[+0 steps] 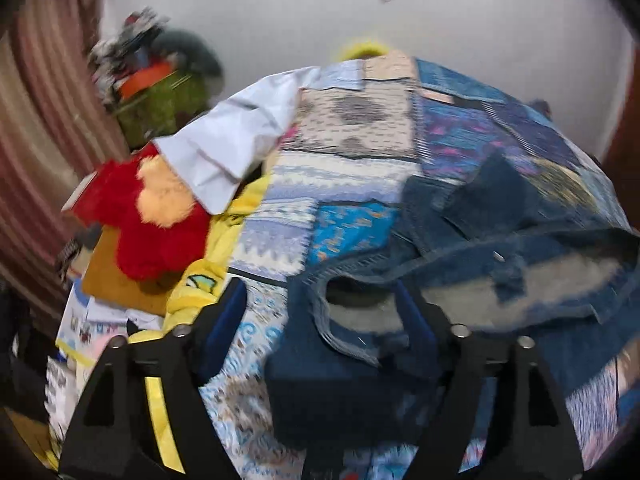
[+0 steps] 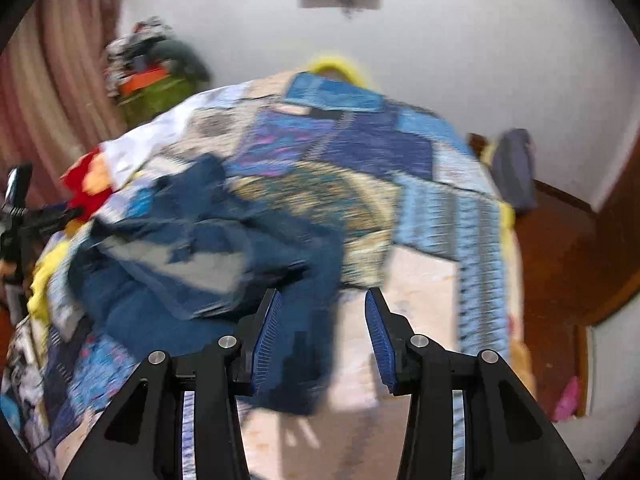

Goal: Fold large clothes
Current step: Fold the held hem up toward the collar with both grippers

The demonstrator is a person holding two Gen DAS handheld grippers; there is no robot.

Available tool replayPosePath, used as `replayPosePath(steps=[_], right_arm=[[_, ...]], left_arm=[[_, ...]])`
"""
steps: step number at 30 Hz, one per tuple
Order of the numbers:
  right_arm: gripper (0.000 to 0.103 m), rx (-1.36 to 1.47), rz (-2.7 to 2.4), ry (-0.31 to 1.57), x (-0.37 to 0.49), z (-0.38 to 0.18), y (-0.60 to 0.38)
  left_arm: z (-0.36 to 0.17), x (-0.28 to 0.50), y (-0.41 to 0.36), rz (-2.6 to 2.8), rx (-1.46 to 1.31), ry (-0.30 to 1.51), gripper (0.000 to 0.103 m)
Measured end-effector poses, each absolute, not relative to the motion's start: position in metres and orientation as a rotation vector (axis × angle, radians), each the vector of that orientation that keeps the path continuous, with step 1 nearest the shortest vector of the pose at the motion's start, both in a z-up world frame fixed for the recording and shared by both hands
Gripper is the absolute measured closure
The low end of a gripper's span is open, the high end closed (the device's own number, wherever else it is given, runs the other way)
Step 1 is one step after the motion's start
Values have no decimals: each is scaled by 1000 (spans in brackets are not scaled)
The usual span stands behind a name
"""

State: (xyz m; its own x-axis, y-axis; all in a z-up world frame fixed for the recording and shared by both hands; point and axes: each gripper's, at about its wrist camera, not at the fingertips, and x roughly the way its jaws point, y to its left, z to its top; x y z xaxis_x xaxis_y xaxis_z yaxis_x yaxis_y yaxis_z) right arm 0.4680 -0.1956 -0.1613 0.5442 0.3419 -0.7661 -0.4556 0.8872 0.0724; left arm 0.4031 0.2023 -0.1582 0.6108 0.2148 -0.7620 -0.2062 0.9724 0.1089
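Barely begun: denim jacket [image 1: 460, 240] heaped unfolded on the patchwork-quilted bed [image 1: 360, 152], left tool [image 1: 320, 320] spread wide around its collar edge without pinching, right tool [image 2: 322, 340] spread and empty just beside the hem, every fold remaining.

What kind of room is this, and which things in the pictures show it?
Most likely a bedroom in a home. A patchwork bedspread covers a bed on which the denim garment lies, a striped curtain hangs at the left, and a red plush toy and a basket heaped with clothes stand beside the bed.
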Motion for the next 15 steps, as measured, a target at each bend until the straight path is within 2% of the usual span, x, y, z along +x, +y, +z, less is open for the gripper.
replayPosePath(steps=[5, 10, 13, 15], right_arm=[[63, -154, 618, 951, 449, -193, -143], [63, -366, 593, 995, 452, -244, -100], [48, -418, 611, 992, 470, -251, -90], [47, -394, 597, 1012, 494, -248, -88]], left_arm=[[-184, 384, 159, 88, 88, 960, 21], [-232, 397, 130, 22, 164, 1048, 21], [-239, 424, 143, 59, 113, 1071, 21], [-240, 449, 162, 110, 81, 1085, 22]])
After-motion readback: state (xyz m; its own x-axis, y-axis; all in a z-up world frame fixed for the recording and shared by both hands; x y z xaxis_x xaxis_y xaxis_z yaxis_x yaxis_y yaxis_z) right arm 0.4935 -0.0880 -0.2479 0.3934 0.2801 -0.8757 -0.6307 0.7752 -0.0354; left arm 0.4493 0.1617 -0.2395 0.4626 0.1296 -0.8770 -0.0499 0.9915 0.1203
